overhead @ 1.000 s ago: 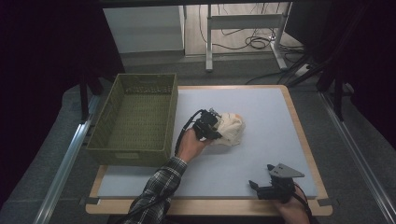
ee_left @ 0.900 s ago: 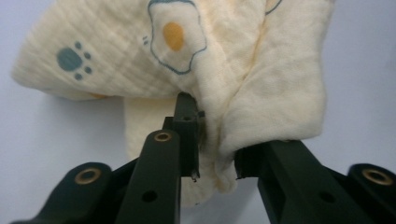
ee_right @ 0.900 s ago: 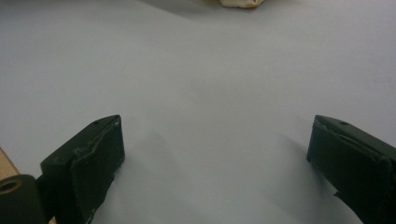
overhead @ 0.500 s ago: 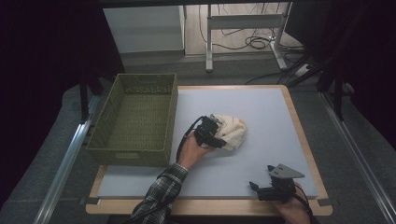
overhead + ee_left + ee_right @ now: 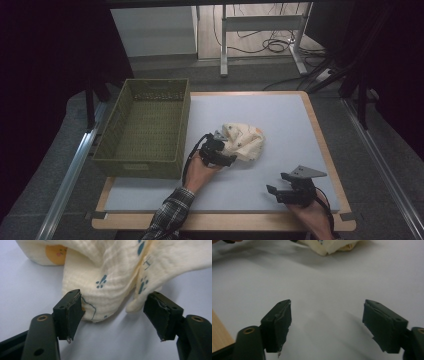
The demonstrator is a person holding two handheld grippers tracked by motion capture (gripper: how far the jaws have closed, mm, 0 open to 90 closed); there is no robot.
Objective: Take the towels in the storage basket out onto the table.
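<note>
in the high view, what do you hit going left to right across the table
green basket → left tongs → cream printed cloth → right tongs

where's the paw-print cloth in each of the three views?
High view: paw-print cloth mid-table, right of the green basket, at the left gripper.
Left gripper view: cloth across the top, its lower folds between the open jaws.
Right gripper view: cloth at the top edge.
Shared landmark: the pale table mat.
</note>
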